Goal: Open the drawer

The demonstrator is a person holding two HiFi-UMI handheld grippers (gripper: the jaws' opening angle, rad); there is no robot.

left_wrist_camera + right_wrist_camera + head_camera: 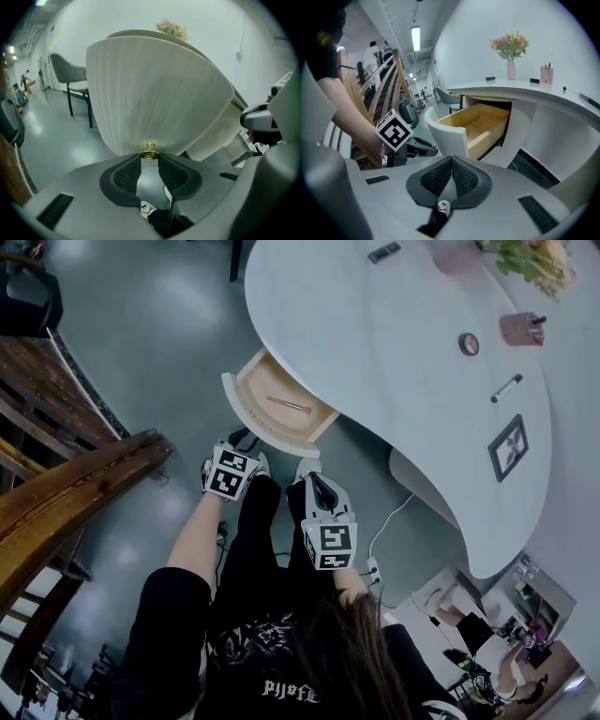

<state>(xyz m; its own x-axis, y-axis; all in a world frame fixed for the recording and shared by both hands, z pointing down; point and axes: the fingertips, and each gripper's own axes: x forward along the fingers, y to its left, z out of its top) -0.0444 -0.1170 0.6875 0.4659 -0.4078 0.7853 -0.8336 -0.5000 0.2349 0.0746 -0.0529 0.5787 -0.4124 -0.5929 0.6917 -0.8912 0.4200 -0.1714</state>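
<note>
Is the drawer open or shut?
Open. The drawer stands out from under the desk, its wooden inside in view; the left gripper grips its knob.

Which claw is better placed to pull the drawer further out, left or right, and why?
Left, probably. The left claw is closed on the brass knob of the drawer; the right claw is shut, empty, and hangs apart from the drawer.

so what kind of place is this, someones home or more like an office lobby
Probably a reception or lobby area rather than a home: a long curved white desk like a front counter, a wooden staircase with heavy handrails beside it, and a polished grey floor running into a large open space.
</note>
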